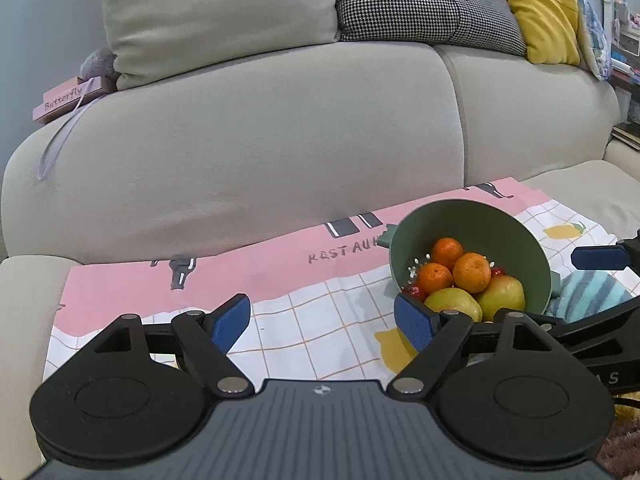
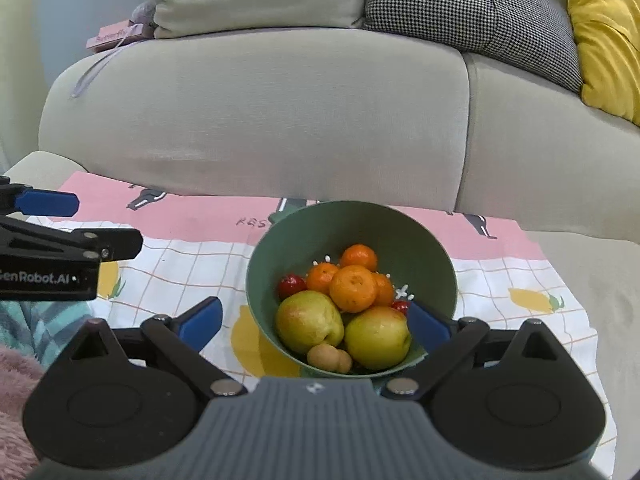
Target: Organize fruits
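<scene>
A green bowl (image 2: 360,228) stands on a pink and white checked cloth (image 2: 180,256). It holds several tangerines (image 2: 354,288), two yellow-green apples (image 2: 310,322), small red fruits (image 2: 291,285) and a brown lump (image 2: 330,358). My right gripper (image 2: 314,310) is open at the bowl's near side; one finger is left of the bowl and the other by its right rim, gripping nothing. My left gripper (image 1: 320,312) is open over bare cloth, left of the bowl (image 1: 460,216), which looks tilted here with its tangerines (image 1: 472,272) showing.
A beige sofa (image 1: 280,140) with a houndstooth pillow (image 1: 420,4) and a yellow pillow (image 1: 544,12) rises right behind the cloth. A pink book (image 1: 66,100) lies on its armrest. A teal striped towel (image 1: 592,292) lies between the grippers.
</scene>
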Action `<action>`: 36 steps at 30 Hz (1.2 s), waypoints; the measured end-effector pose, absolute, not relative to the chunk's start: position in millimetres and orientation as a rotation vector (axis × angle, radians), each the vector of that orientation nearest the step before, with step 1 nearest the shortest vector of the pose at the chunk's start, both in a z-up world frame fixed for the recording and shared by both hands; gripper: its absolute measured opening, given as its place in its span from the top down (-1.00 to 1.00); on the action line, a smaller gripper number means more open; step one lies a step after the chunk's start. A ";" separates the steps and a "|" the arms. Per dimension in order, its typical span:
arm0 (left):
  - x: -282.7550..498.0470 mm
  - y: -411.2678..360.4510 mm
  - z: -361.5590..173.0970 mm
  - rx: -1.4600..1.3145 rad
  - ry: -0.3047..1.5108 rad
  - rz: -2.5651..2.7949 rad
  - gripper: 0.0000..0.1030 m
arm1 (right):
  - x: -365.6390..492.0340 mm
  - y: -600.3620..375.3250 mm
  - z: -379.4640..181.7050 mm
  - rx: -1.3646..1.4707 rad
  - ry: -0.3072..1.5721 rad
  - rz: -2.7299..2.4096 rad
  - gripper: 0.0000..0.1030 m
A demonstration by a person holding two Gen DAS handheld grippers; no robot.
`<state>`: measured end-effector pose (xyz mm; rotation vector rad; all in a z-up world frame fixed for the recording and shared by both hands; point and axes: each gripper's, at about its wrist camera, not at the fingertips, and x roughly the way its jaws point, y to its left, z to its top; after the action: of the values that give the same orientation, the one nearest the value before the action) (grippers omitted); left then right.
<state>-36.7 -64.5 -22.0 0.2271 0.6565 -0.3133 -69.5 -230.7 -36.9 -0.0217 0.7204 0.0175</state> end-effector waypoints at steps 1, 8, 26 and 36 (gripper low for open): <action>-37.0 -64.5 -22.1 0.229 0.656 -0.312 -0.86 | -69.4 -230.4 -37.1 -0.023 0.720 0.019 -0.85; -37.5 -66.2 -22.5 0.238 0.655 -0.323 -0.86 | -71.2 -231.0 -36.1 -0.022 0.709 0.020 -0.85; -38.8 -64.2 -22.7 0.241 0.659 -0.319 -0.85 | -73.0 -231.1 -34.3 -0.030 0.704 0.018 -0.85; -39.2 -62.5 -21.6 0.243 0.654 -0.318 -0.85 | -74.4 -231.2 -33.9 -0.034 0.703 0.019 -0.85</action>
<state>-39.2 -62.5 -21.6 0.2427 0.6545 -0.3175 -74.4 -231.2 -33.9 -0.0342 0.7027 0.0192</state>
